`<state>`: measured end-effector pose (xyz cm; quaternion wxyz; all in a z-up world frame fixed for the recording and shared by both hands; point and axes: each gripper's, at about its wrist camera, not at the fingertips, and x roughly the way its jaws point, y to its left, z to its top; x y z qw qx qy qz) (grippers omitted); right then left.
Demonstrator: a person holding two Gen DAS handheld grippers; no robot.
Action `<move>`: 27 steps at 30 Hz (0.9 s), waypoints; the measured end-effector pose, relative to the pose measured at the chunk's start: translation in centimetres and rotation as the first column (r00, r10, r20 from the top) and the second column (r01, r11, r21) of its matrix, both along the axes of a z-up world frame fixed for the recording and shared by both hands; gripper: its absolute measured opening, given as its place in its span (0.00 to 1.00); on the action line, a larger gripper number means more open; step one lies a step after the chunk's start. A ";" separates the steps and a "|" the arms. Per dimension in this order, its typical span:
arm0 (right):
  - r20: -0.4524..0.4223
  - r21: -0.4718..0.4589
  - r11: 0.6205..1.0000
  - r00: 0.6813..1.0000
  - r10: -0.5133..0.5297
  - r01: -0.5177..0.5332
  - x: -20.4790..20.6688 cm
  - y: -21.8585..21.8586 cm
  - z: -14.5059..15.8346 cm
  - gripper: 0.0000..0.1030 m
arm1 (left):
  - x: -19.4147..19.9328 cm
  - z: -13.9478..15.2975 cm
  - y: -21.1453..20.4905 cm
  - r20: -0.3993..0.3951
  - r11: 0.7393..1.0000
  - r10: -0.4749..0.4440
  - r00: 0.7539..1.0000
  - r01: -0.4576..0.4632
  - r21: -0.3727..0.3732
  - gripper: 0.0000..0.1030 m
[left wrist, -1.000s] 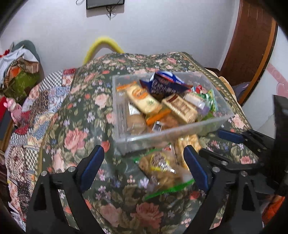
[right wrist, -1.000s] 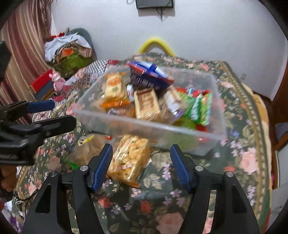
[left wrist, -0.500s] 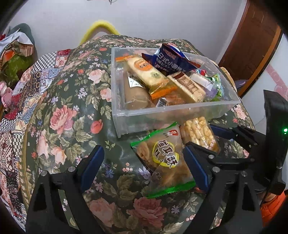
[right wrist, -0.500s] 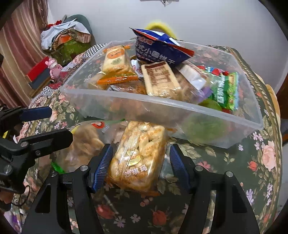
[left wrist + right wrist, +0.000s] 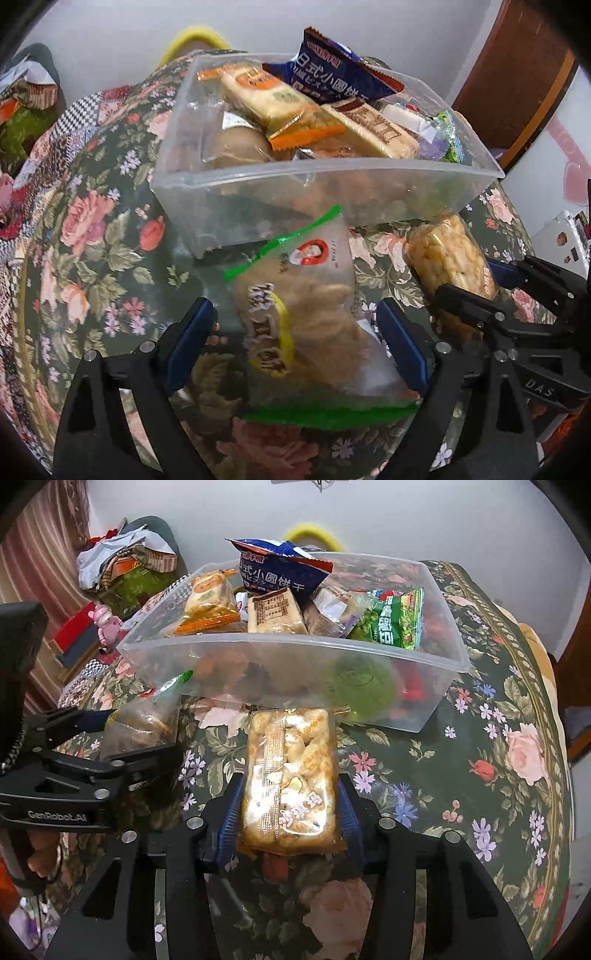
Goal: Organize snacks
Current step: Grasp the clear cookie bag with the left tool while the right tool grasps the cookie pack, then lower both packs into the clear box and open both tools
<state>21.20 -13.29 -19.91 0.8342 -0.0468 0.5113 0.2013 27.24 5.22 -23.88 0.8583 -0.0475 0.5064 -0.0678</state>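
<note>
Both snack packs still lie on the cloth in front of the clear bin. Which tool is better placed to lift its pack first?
Right. The right tool is closing, pads already at both sides of the puffed-rice pack. The left tool stands wide open around the green-edged pack, not touching. The bin sits just beyond.

One clear plastic bin (image 5: 295, 648) is seen on the floral surface (image 5: 480, 775). Two snack packets are counted outside it: one green-edged biscuit bag (image 5: 306, 314) and one golden puffed-rice bar (image 5: 291, 775). Inside the bin, one dark blue biscuit packet (image 5: 277, 572), one orange-trimmed cracker pack (image 5: 208, 598), one brown-printed cracker pack (image 5: 275, 613) and one green pea packet (image 5: 391, 622) can be told apart; the rest cannot be counted. Two grippers are seen, the left gripper (image 5: 295, 343) and the right gripper (image 5: 290, 823).
</note>
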 end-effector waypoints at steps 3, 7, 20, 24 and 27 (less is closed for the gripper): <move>-0.006 0.000 1.000 1.000 -0.008 0.008 0.3 0.4 -0.3 0.45 | 0.0 -0.5 -0.4 -0.007 1.000 0.005 1.000 -0.005 0.010 0.88; 0.006 -0.002 1.000 1.000 -0.012 0.012 0.1 1.1 -0.4 0.45 | -0.2 -1.0 -0.8 0.005 1.000 0.014 1.000 -0.014 0.026 0.84; 0.038 0.026 0.999 0.998 -0.044 0.043 -0.7 -0.2 1.0 0.41 | -2.6 0.8 -0.5 0.043 1.000 0.008 0.999 -0.008 0.018 0.59; 0.062 0.043 0.998 0.997 -0.055 0.052 -1.1 -1.0 2.3 0.41 | -3.7 2.6 -0.1 0.073 1.000 0.015 0.997 -0.016 0.005 0.59; 0.089 0.057 0.997 0.994 -0.062 0.057 -1.3 -1.6 3.4 0.41 | -4.1 4.3 0.4 0.110 1.000 0.020 0.994 -0.021 0.004 0.59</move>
